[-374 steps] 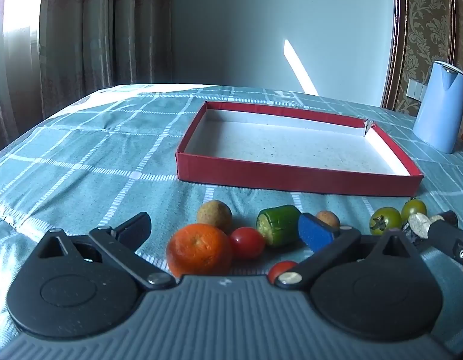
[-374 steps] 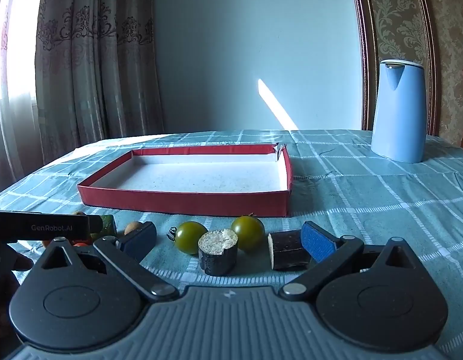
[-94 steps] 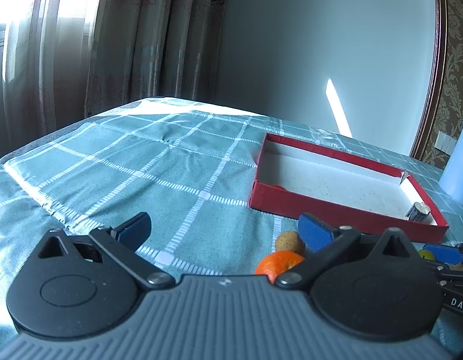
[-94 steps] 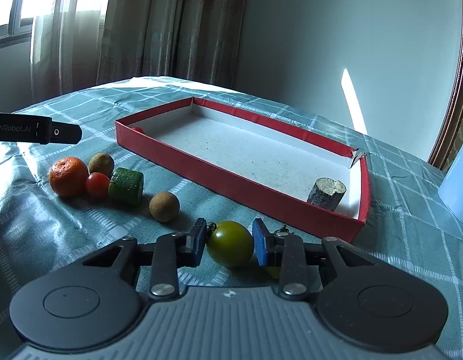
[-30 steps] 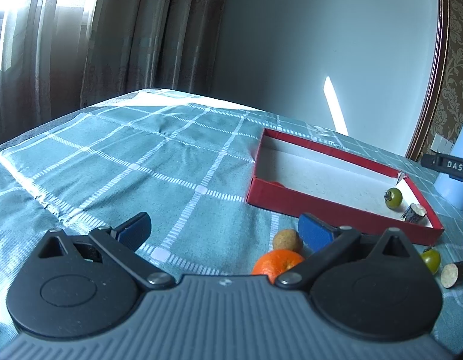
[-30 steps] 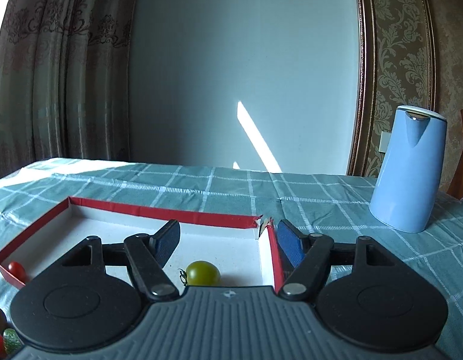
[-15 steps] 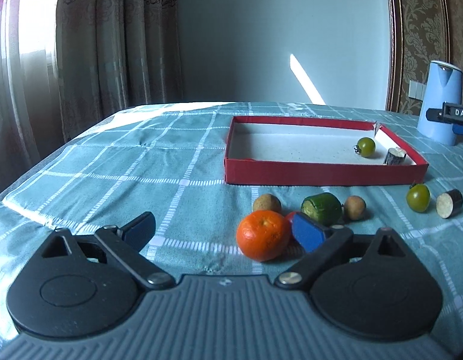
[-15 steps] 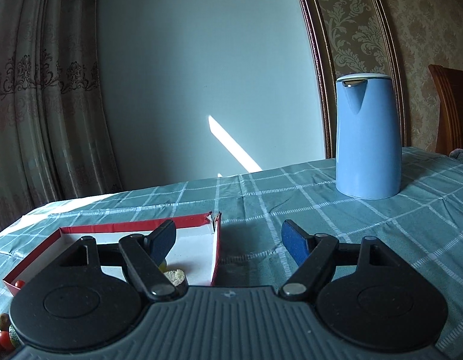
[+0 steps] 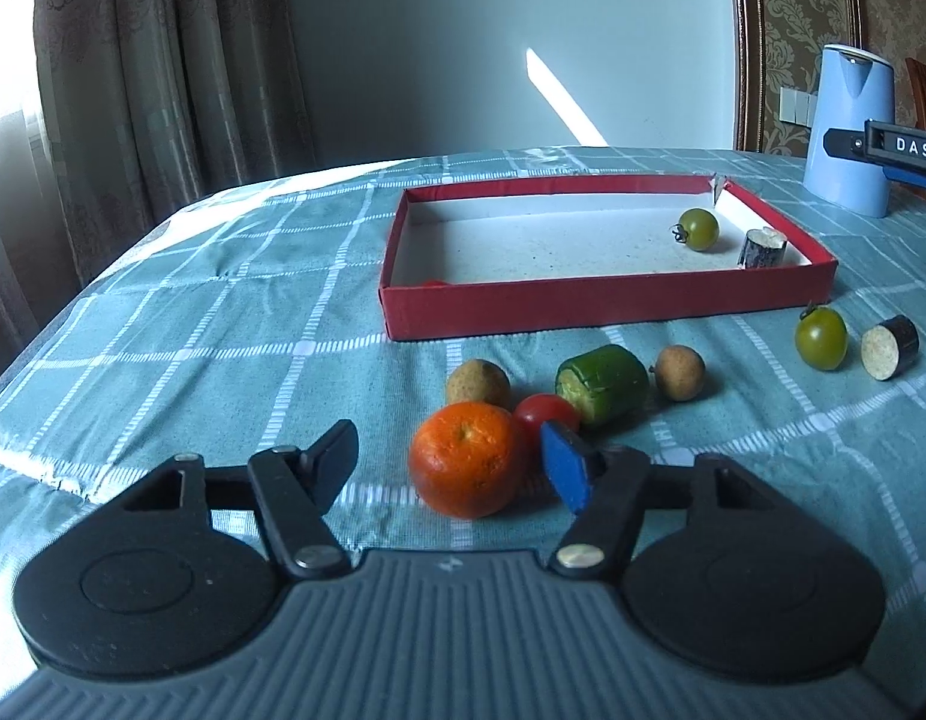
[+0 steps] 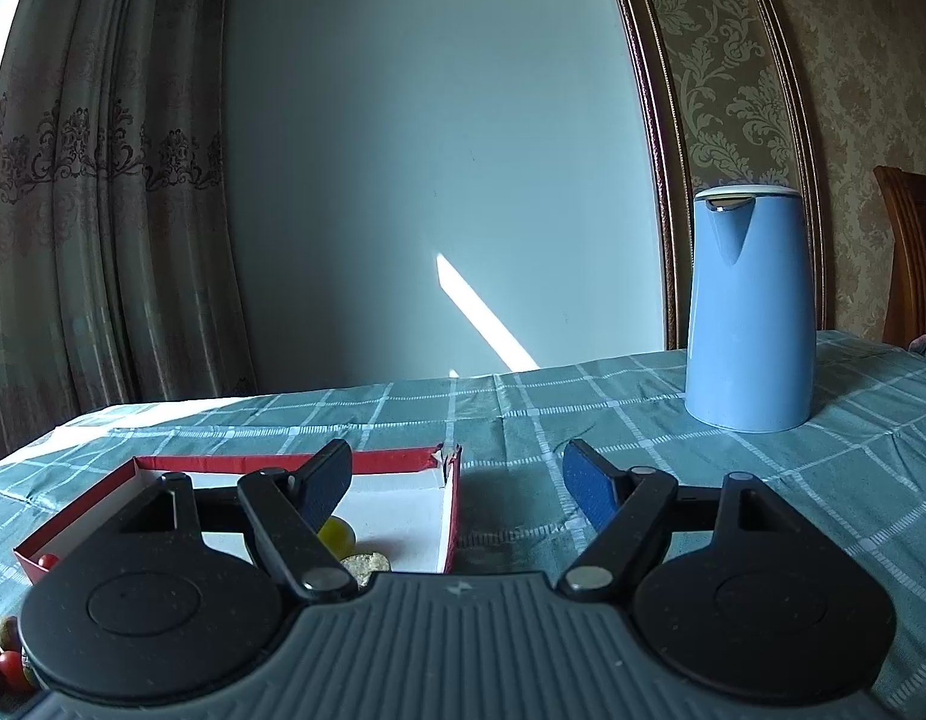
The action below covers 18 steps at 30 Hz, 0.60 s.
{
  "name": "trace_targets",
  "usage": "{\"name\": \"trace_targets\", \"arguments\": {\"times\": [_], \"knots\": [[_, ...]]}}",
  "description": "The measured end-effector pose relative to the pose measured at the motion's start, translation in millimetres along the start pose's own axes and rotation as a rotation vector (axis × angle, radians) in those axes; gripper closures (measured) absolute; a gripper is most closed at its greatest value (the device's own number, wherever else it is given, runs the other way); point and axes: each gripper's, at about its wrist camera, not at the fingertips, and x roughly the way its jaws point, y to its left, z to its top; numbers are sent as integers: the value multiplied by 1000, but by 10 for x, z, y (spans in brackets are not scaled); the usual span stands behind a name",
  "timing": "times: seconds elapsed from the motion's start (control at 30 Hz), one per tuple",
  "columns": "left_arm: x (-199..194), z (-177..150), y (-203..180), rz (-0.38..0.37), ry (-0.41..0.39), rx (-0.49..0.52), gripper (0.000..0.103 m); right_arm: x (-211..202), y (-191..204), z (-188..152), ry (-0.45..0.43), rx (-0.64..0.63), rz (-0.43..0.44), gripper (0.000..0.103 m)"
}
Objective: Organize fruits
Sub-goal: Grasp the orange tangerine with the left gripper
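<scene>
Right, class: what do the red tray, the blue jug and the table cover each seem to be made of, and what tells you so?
Red tray: probably cardboard, matt; thin folded walls, white inside, a torn corner.
Blue jug: likely plastic or coated metal, smooth with a soft sheen and a pale rim; the look leaves it open.
Table cover: woven cloth, matt; it creases and drapes over the edge, with a checked pattern.

Red tomato [image 9: 547,411] half hidden behind orange [image 9: 463,459], claw pad.
</scene>
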Motion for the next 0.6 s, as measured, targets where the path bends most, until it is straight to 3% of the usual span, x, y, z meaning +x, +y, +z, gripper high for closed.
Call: {"name": "trace_targets", "arguments": {"times": [0.03, 0.07, 0.3, 0.4, 0.6], "knots": [[-3, -2, -4, -8, -3, 0, 57, 0, -1, 0, 0, 1, 1, 26], [-11, -6, -9, -17, -6, -2, 63, -3, -3, -8, 1, 2, 1, 26], [-97, -19, -61, -1, -26, 5, 64, -27, -16, -1, -12, 15, 5, 26], [-230, 56, -66, -2, -70, 5, 64, -48, -24, 10, -24, 24, 8, 26], [-337, 619, -89, 1, -199, -8, 64, -43, -45, 18, -22, 37, 10, 26]]}}
